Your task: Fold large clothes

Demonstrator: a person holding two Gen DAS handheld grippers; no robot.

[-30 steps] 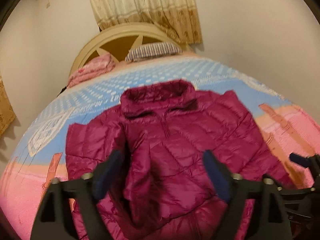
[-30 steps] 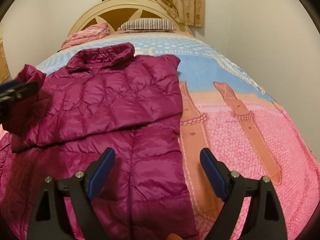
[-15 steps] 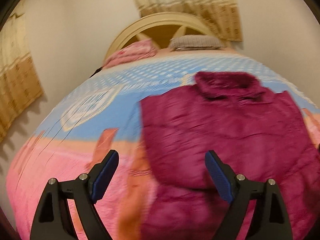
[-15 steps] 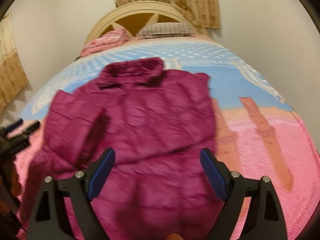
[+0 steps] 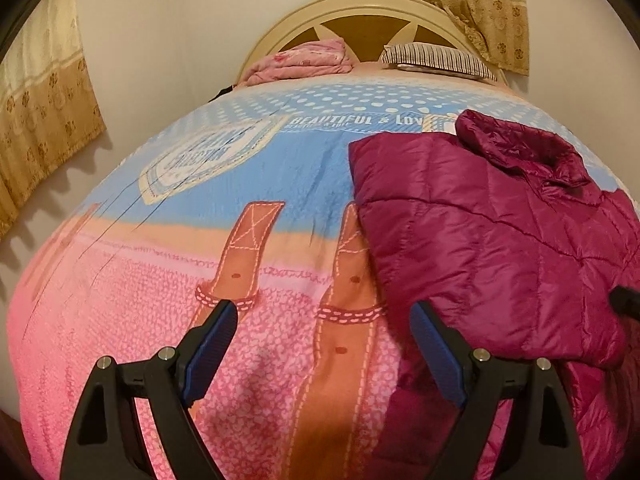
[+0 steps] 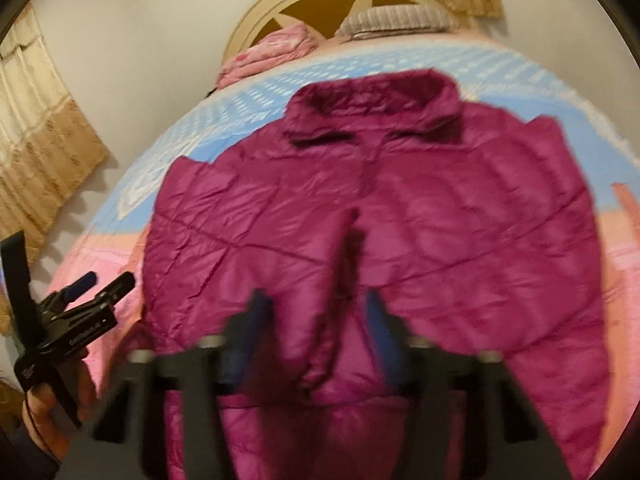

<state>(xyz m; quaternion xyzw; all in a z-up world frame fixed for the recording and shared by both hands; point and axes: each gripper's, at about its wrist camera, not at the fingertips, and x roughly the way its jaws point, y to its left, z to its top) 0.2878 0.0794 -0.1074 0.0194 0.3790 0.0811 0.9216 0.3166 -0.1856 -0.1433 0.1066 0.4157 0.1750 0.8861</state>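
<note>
Step in hand: both sleeves of the magenta puffer jacket [image 6: 380, 216] lie folded across the chest; judged from this, the side folds are done and the lengthwise fold, hem to collar, is being set up.
Jacket location: flat on the bedspread [image 5: 248, 280], front up, collar [image 6: 376, 108] toward the headboard [image 5: 360, 12]; the hem runs out of view under the right gripper.
Right gripper [image 6: 316, 312]: jaws closing, pointing steeply down over the jacket's centre line. Quilted fabric, apparently the cuff ends of the folded sleeves, stands between the blurred blue pads [image 6: 376, 320]. Motion blur hides whether the pads press on it yet.
Left gripper [image 5: 320, 352]: jaws wide apart, nothing between them. It hovers over bare pink bedspread just beside the jacket's near side edge, angled downward.
Left hand [image 6: 44, 408]: seen from the right wrist view, wrapped around the gripper handle, low and to the side of the jacket.
Next move, requirement: the left gripper needs a matching pinch on the lower part of the jacket, so both grippers can lift and carry it toward the collar together.
Risk: slick, puffy nylon may slip from a shallow pinch; a one-sided lift would likely skew the fold and pull the sleeves open.
Background items: pink folded blanket [image 5: 304, 60] and striped pillow [image 5: 436, 58] at the headboard, well apart from the work.
</note>
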